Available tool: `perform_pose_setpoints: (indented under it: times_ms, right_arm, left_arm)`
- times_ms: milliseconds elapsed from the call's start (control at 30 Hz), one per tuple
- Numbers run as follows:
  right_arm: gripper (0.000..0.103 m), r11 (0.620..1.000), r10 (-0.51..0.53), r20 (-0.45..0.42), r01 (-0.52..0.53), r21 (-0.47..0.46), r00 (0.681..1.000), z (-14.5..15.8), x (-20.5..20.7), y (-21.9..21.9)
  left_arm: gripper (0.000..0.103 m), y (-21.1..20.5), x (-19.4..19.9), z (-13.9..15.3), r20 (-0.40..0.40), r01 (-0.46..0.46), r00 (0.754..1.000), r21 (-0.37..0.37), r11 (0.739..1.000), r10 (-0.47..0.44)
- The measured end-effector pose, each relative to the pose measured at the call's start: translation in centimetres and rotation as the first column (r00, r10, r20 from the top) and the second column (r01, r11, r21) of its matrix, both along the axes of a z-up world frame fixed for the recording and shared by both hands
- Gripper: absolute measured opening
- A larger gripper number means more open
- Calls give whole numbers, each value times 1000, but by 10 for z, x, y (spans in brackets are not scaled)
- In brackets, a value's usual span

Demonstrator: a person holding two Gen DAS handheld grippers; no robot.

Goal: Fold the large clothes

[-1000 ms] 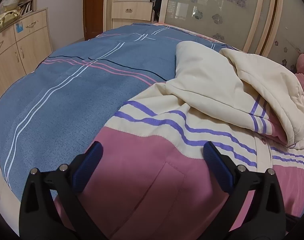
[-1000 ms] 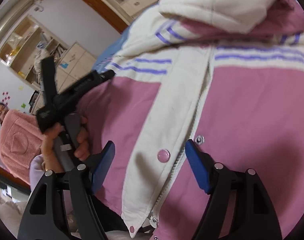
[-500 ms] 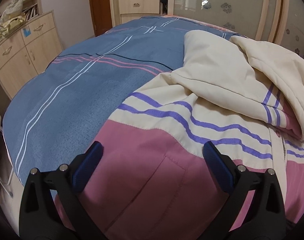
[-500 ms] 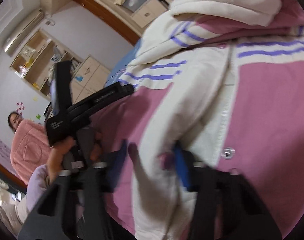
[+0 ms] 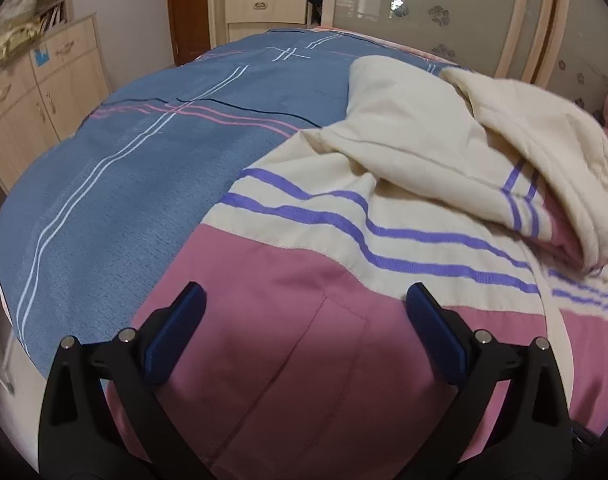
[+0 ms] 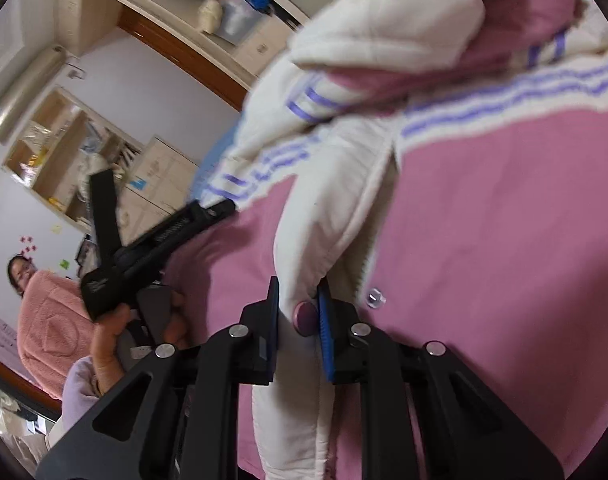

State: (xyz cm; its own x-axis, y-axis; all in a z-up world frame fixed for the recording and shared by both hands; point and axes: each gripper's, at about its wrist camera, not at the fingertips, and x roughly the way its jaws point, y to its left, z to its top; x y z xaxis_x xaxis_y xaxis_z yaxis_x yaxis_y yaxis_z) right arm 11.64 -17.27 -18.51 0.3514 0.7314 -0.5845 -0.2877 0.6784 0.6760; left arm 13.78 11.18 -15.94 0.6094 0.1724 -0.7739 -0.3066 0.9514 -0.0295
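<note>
A large pink and cream jacket point(image 5: 344, 280) with purple stripes lies on the blue bedspread point(image 5: 144, 168), its cream hood point(image 5: 544, 152) folded over at the right. My left gripper point(image 5: 304, 320) is open and empty above the pink lower part by the pocket. My right gripper point(image 6: 298, 312) is shut on the jacket's cream front placket point(image 6: 324, 216), near a pink snap button point(image 6: 306, 314), and holds it raised off the jacket point(image 6: 504, 240). The left gripper's body point(image 6: 160, 240) shows in the right wrist view, held in a hand.
Wooden cabinets point(image 5: 36, 92) stand left of the bed, a drawer unit point(image 5: 264, 4) and a wardrobe with frosted doors point(image 5: 444, 12) behind it. A person in a pink robe point(image 6: 44, 320) stands at the left in the right wrist view.
My right gripper closed from wide open onto the cream placket and lifted it. My left gripper stayed open and shifted slightly over the jacket.
</note>
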Motion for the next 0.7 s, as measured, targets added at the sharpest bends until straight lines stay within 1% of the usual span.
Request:
perform_pose_setpoints:
  times_ms: [33,67,100,133,167,233,300,367,400,433,467,500,567,600,633,667,700]
  right_arm:
    - [24,1000,7,6,-7,-7,1000,1,-1,1]
    - [28,1000,7,7,-7,-6,1000,4,-2,-1]
    - [41,1000,0,6,0,13,1000,10,0,-6]
    - [58,999,-15,18,14,44,1000,16,0,-15]
    - [61,995,-44,56,39,90,997,27,0,-28]
    - [61,988,-91,121,75,132,988,45,0,-48]
    - [61,982,-169,195,147,118,966,65,7,-69]
    - [60,974,-226,250,221,49,941,80,22,-81]
    - [55,966,-248,277,260,-6,928,89,35,-83]
    - [43,960,-255,300,278,-36,919,95,46,-85]
    - [40,953,-257,328,294,-67,909,105,63,-82]
    - [40,945,-259,350,311,-100,900,112,76,-77]
    - [39,915,-245,400,347,-206,883,123,111,-59]
    - [39,905,-244,396,355,-236,885,120,125,-56]
    - [39,892,-250,360,358,-276,899,111,144,-52]
    - [39,876,-277,297,367,-314,914,94,162,-52]
    - [39,865,-309,238,376,-332,921,77,174,-59]
  left_arm:
    - [101,-2,0,1,3,2,1000,7,1000,-2]
    - [101,-3,-2,6,17,8,1000,-4,1000,-8]
    - [101,-4,-3,12,36,19,999,-28,999,-18]
    - [101,-4,-5,21,68,43,997,-68,997,-39]
    - [101,-5,-4,28,89,60,995,-90,994,-52]
    - [101,-7,0,42,127,80,990,-110,991,-65]
    - [101,-9,9,54,167,100,983,-113,989,-80]
    - [101,-11,22,58,181,112,979,-116,987,-90]
    - [101,-12,30,58,178,117,980,-126,985,-94]
    - [101,-14,41,59,176,131,979,-145,981,-104]
    - [101,-15,47,59,179,141,977,-158,977,-112]
    - [101,-18,56,59,181,150,976,-167,975,-119]
    - [101,-28,78,53,161,179,975,-164,970,-153]
    - [101,-32,88,48,149,191,975,-155,969,-168]
    - [101,-35,97,42,133,194,976,-145,970,-175]
    - [101,-39,109,31,96,186,980,-132,974,-174]
    - [101,-41,116,23,64,174,984,-122,977,-168]
